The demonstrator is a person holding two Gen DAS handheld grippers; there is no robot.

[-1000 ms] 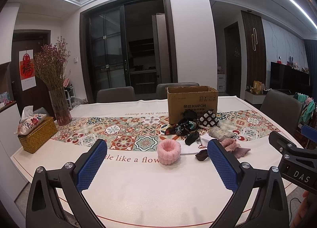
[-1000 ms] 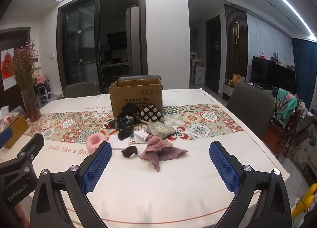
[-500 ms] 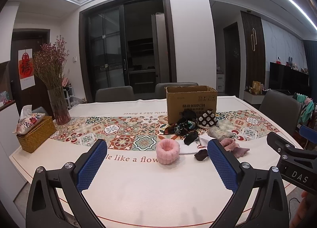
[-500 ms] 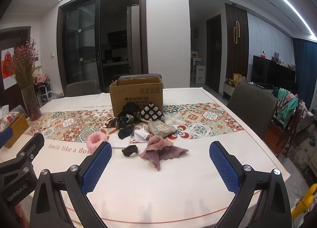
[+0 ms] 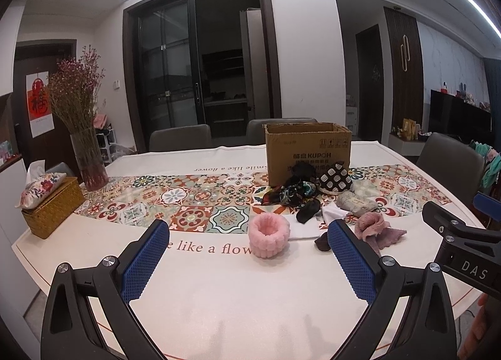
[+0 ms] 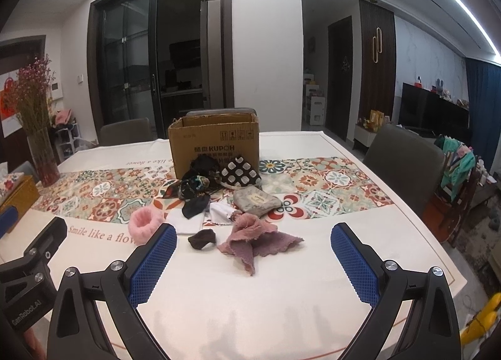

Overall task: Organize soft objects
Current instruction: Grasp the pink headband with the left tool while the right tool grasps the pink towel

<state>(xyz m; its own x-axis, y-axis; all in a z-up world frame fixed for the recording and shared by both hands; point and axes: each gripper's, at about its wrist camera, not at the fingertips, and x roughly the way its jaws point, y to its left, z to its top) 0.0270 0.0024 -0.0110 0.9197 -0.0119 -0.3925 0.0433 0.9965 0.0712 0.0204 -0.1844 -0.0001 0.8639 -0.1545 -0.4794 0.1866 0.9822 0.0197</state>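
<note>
Left gripper gaping, holding nothing, aimed at pink fluffy band just ahead on table. Further right, scattered soft objects heaped before open cardboard box, likely their destination. Right gripper likewise spread and unladen, facing mauve cloth.

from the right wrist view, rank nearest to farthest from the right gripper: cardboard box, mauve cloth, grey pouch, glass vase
Measured from the right gripper:
1. Mauve cloth, just ahead between the fingers.
2. Grey pouch, behind the cloth, centre.
3. Cardboard box, further back, slightly left.
4. Glass vase, far left edge of the table.
</note>
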